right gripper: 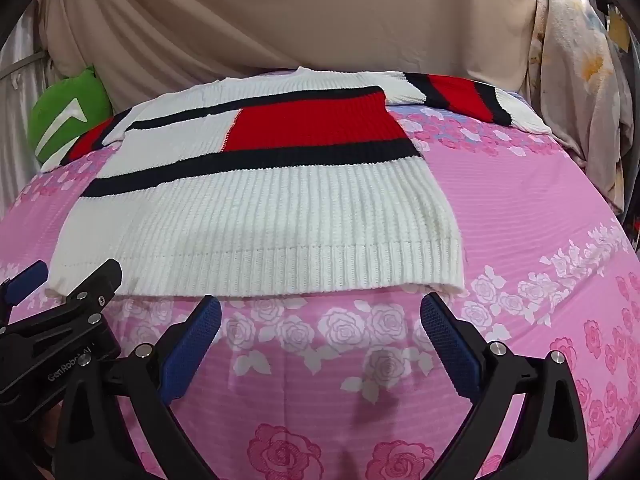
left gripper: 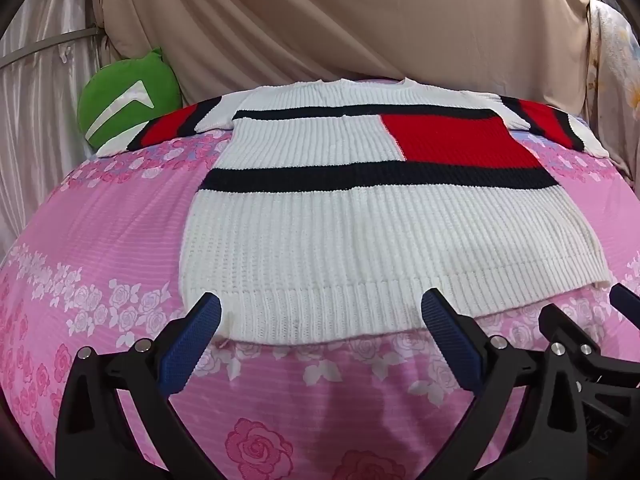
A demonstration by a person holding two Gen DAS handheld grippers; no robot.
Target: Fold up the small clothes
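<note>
The knitted sweater (left gripper: pixel 320 216) lies flat on the pink bedsheet (left gripper: pixel 100 240), hem nearest, neck pointing away. Left gripper (left gripper: pixel 320 320) and right gripper (right gripper: pixel 320 320) gape wide, holding nothing.

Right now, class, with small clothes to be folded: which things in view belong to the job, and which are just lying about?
Belong to the job:
- knitted sweater, spread flat
- left gripper, open
- right gripper, open

Just lying about:
- green cushion
- beige drape behind
- pink floral bedsheet, only the work surface
</note>
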